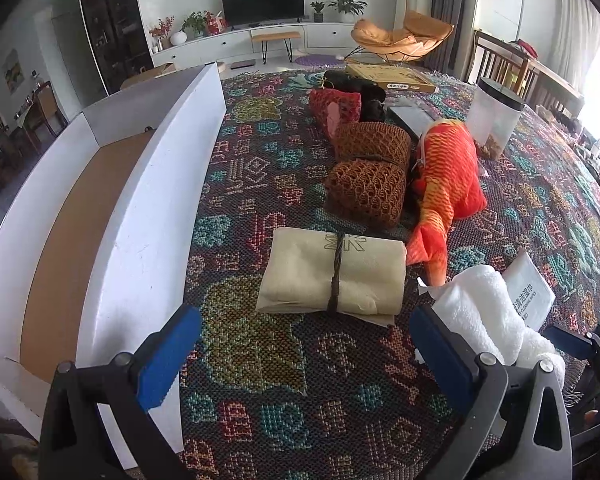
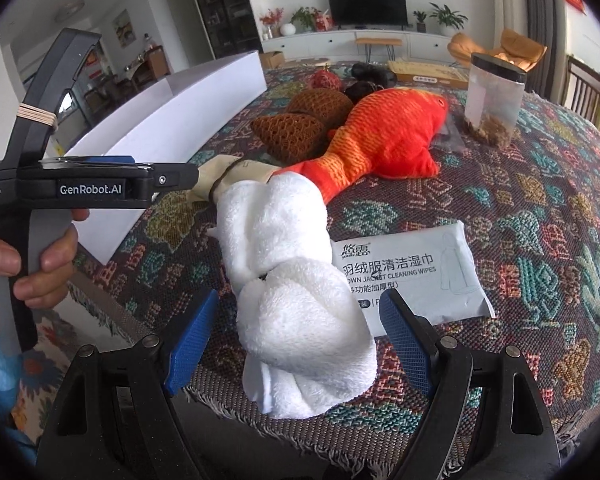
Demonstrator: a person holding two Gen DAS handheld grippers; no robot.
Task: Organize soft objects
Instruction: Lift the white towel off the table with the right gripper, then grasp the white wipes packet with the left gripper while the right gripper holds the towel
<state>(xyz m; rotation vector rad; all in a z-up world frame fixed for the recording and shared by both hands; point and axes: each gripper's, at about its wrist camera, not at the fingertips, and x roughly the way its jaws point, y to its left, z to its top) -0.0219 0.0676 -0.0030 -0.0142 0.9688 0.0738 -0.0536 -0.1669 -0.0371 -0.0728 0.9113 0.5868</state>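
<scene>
Jaws on both grippers stand wide apart and hold nothing. The right gripper (image 2: pixel 298 338) hovers low at the near edge of the desk (image 2: pixel 540 216), which is covered by a busy woven cloth. Straight between its blue pads lies a white towel (image 2: pixel 296 292), rolled and cinched at the middle into two soft lumps. Its long axis runs away from the jaws, tilted slightly left, so the near lump sits inside the open gap while the far lump lies beyond it. The towel's near end reaches the fringed desk edge. Just to the right, touching or nearly touching the towel, is a flat packet of cleaning wipes (image 2: pixel 432 268).

The left gripper (image 1: pixel 304 356) hangs farther left, beside the towel (image 1: pixel 484 308), and faces a folded beige cloth (image 1: pixel 332 276) tied with a dark cord; that bundle lies crosswise to its jaws, a little ahead. So the right hand looks the nearer one for the towel.

Behind the towel an orange plush fish (image 2: pixel 384 136) lies slantwise, its tail near the towel's far end, with two brown netted cushions (image 1: pixel 368 168) beyond. Along the left runs a long white box (image 1: pixel 112 216), open on top with a brown floor, a likely home for soft things. Bare cloth lies between the beige bundle and the box wall, leaving room to move across.
</scene>
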